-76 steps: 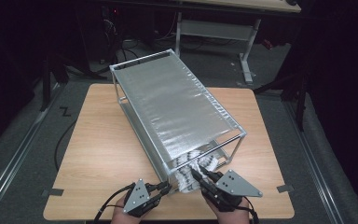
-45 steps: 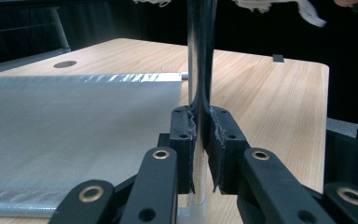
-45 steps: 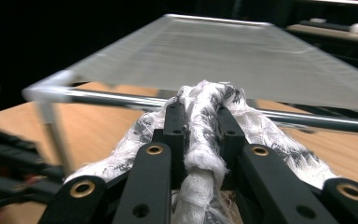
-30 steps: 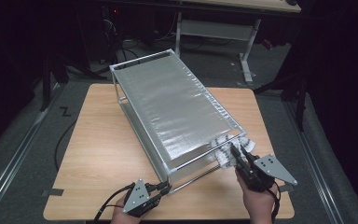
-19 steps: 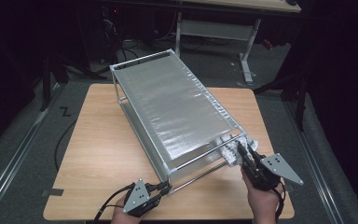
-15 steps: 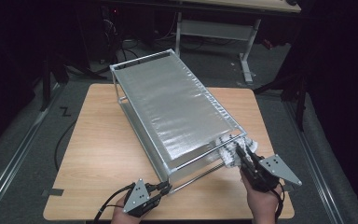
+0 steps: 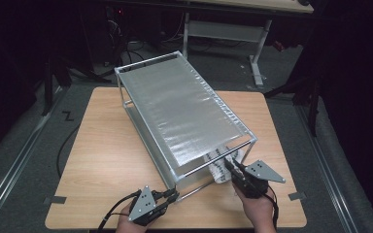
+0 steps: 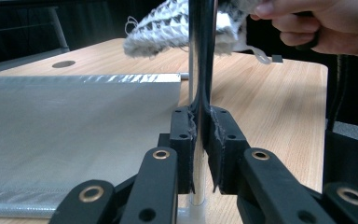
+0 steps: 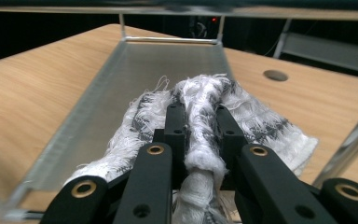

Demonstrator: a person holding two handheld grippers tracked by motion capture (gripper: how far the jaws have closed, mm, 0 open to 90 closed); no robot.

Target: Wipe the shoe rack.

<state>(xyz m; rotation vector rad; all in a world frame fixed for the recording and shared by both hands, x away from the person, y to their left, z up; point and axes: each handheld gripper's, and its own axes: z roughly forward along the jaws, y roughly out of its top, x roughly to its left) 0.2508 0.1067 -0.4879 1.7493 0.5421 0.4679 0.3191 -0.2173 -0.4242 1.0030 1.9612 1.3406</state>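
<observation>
The left gripper [image 8: 199,140] clamps the rack's corner post [image 8: 200,56]; the right gripper [image 9: 200,126] (near the table's front edge) pinches the cloth [image 9: 205,102].

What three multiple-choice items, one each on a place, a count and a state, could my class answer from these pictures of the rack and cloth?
1. Where does the left tool grip?
A. cloth
B. rack's upright post
C. table edge

2. How many silver shelves does the rack have?
A. two
B. four
C. one

3. The right tool is:
A. open
B. shut on nothing
C. shut on the cloth

B: the post stands between its pads.
A: an upper and a lower shelf show.
C: the cloth bunches between its pads, at the lower shelf's end.
</observation>
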